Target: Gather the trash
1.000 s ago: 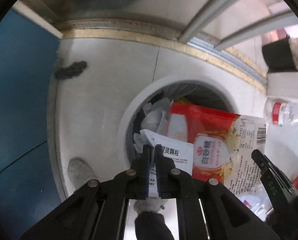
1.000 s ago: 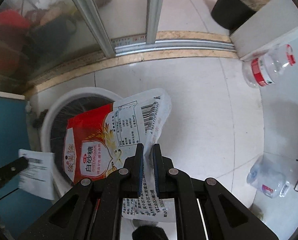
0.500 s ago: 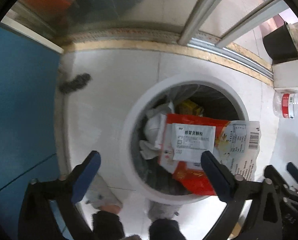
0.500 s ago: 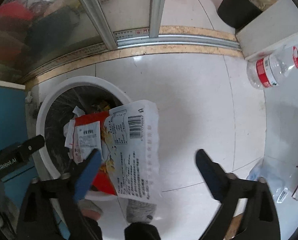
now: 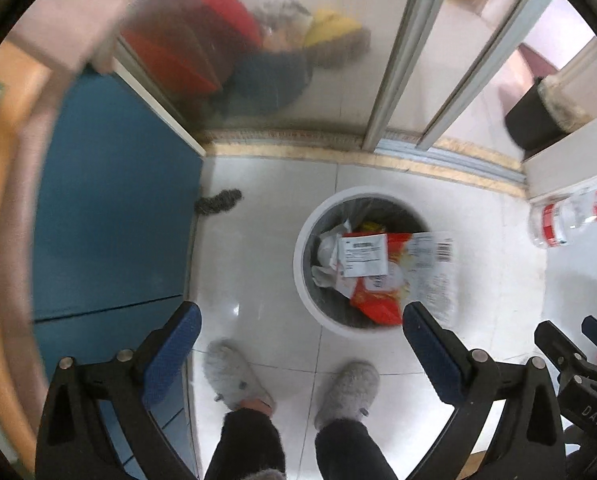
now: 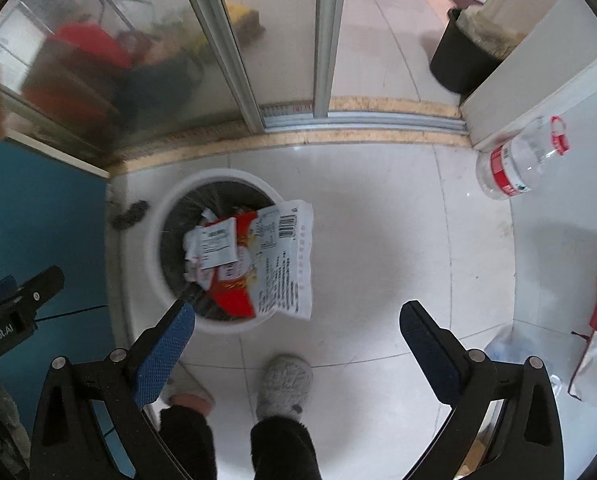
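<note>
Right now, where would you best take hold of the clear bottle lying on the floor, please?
I would grip the bottle across its body at the red label, coming down from above with the right claw, which is open. It lies on its side, so the round body is exposed, and the narrow cap end offers less to clamp.

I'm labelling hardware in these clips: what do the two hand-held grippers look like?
Both match: the left hand-held gripper and right hand-held gripper have black angular frames with silver rivets and two fingers faced with blue textured pads. White lettering marks their black bodies.

Bag [image 6: 286, 256] overhangs bin [image 6: 154, 248] (rim blocked).
</note>
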`<action>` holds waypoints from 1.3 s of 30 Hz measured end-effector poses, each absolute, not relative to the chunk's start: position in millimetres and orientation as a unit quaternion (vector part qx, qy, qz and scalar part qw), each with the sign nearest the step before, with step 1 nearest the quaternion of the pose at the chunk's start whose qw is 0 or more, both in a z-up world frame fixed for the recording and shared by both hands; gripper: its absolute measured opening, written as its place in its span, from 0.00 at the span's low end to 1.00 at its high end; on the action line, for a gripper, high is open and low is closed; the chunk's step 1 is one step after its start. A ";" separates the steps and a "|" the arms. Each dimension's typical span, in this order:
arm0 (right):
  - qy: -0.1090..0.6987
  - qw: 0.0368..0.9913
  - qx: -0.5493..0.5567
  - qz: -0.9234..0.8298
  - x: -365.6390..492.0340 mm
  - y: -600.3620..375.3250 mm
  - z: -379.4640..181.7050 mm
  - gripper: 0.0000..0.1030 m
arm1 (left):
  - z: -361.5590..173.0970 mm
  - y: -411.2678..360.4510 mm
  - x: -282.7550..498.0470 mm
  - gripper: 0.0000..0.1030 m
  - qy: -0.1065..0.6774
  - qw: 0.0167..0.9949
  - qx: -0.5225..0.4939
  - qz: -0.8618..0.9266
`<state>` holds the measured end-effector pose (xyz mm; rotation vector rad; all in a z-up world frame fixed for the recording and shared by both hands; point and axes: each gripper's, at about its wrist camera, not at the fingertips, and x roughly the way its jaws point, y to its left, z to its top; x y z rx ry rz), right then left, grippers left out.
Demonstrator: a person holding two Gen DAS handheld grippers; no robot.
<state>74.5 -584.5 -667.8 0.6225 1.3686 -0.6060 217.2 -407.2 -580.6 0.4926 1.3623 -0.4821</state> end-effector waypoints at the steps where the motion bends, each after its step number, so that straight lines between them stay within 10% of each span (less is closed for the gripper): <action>1: 0.606 0.696 0.275 -0.271 68.2 -580.0 -642.9 1.00 | -562.6 -404.1 211.4 1.00 0.613 0.725 0.221 -0.222; 21: 0.459 0.790 0.297 -0.278 -72.5 -458.5 -224.4 1.00 | -198.9 -291.4 103.9 1.00 0.501 0.772 0.158 -0.357; 39: 0.412 0.833 0.308 -0.205 -125.9 -364.3 -85.8 1.00 | -90.9 -207.0 60.2 1.00 0.490 0.762 0.098 -0.413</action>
